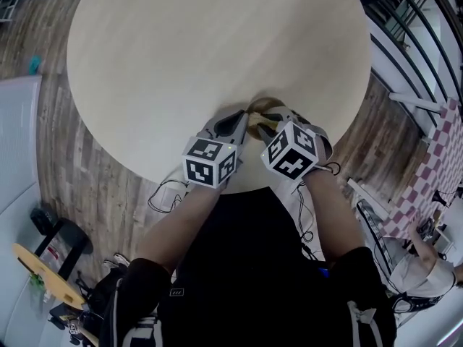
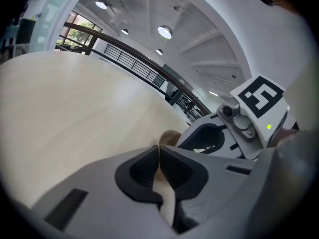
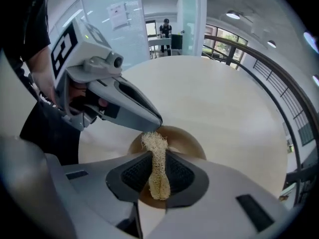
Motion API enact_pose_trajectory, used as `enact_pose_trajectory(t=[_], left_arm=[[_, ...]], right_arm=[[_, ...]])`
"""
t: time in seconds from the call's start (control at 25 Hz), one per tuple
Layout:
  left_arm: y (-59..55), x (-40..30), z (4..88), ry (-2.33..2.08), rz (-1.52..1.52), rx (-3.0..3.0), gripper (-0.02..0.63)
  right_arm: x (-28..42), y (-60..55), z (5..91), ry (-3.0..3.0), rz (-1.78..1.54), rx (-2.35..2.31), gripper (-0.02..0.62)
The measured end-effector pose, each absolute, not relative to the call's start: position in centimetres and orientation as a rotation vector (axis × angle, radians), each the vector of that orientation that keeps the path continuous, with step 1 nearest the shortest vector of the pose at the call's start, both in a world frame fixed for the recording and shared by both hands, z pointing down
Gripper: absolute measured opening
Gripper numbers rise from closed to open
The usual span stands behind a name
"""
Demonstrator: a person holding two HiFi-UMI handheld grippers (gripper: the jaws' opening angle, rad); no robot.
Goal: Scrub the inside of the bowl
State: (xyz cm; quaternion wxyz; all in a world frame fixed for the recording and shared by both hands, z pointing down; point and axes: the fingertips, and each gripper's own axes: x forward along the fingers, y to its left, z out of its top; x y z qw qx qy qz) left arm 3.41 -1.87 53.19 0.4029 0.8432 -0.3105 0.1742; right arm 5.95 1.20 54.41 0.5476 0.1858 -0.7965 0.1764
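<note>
Tan bowl (image 3: 188, 139) sits near the near edge of the round, pale wood bench (image 1: 217, 49). The left gripper (image 2: 159, 153) pinches its rim. The right gripper (image 3: 156, 174) is clamped on a fibrous scrubber (image 3: 154, 151) whose tip is over the bowl's inside. A plank floor (image 1: 43, 143) surrounds the bench. The right gripper view shows the bowl's hollow and a railing (image 3: 279, 88); in the head view the grippers hide most of the bowl.

Bowl (image 1: 265, 107) mostly hidden behind left claw (image 1: 240, 120), right claw (image 1: 281, 118); only rim sliver shows.
</note>
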Motion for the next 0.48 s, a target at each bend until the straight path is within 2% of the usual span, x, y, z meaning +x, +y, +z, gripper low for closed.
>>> enact_pose_trajectory(t=[0.48], left_arm=[[-0.3,3.0,53.1,-0.812,0.495,2.17,0.023]], right_arm=[[6.1,-2.7,54.9,-1.889,0.32,0.665,0.087]])
